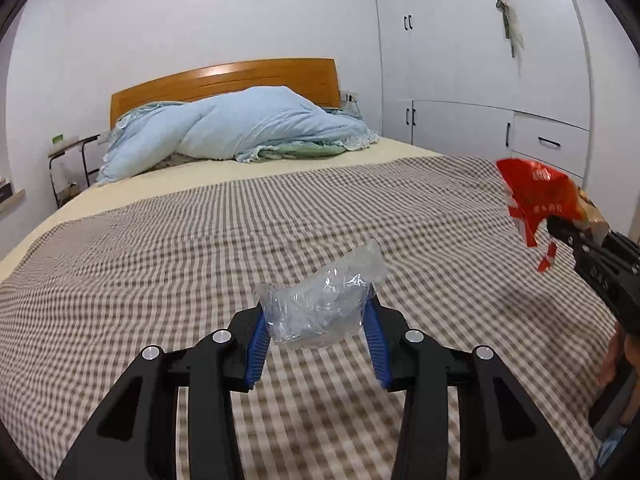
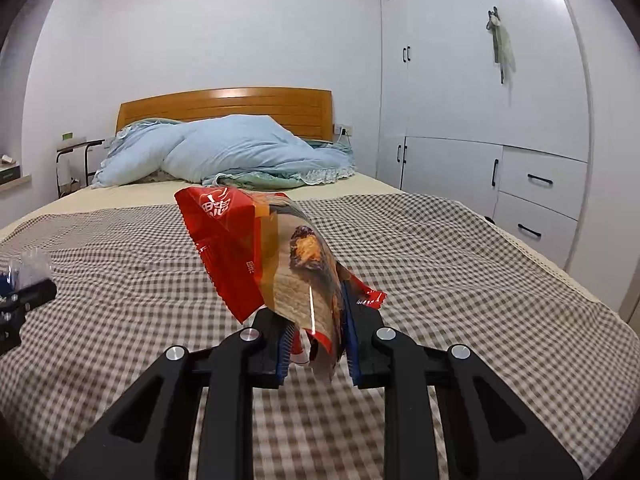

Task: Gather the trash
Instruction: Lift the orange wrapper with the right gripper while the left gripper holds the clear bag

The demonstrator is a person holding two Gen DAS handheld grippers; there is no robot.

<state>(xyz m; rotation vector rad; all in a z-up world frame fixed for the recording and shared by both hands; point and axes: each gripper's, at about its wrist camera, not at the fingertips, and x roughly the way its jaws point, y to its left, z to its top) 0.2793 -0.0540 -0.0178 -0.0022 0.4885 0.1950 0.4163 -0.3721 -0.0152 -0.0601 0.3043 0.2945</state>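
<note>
Bedroom, both views facing the bed point(image 1: 200, 216) lengthwise. Brown-and-white checked cover point(image 1: 168, 264) over the near part, filling lower and middle frame; plain cream sheet point(image 1: 132, 188) beyond it toward the head. Rumpled light-blue duvet point(image 1: 248, 128) heaped at centre, against an orange wooden headboard point(image 1: 224, 80). White wall behind, upper centre. White wardrobe point(image 1: 460, 60) at right, black handles, drawers lower down; something pale-green hanging from a door hook point(image 1: 508, 20), upper right, too small to identify. Small side table point(image 1: 74, 146) at middle left beside the bed, a window ledge at far left edge.

Left gripper point(image 1: 316, 328) at bottom centre of left wrist view, blue pads clenched on a crumpled clear plastic bag point(image 1: 320, 304), bag lifted off the checked cover. Same bag visible at far left edge of right wrist view point(image 2: 32, 266).

Right gripper point(image 2: 316, 344) at bottom centre of right wrist view, pads pinching a red snack wrapper point(image 2: 256, 256) by its lower end, wrapper sticking up and forward over the cover, food photo on its side. In left wrist view, same wrapper at right edge point(image 1: 536, 200), clamped in the black tip of the right gripper, with part of a hand point(image 1: 616, 360) below it.

No other trash seen on the cover.
</note>
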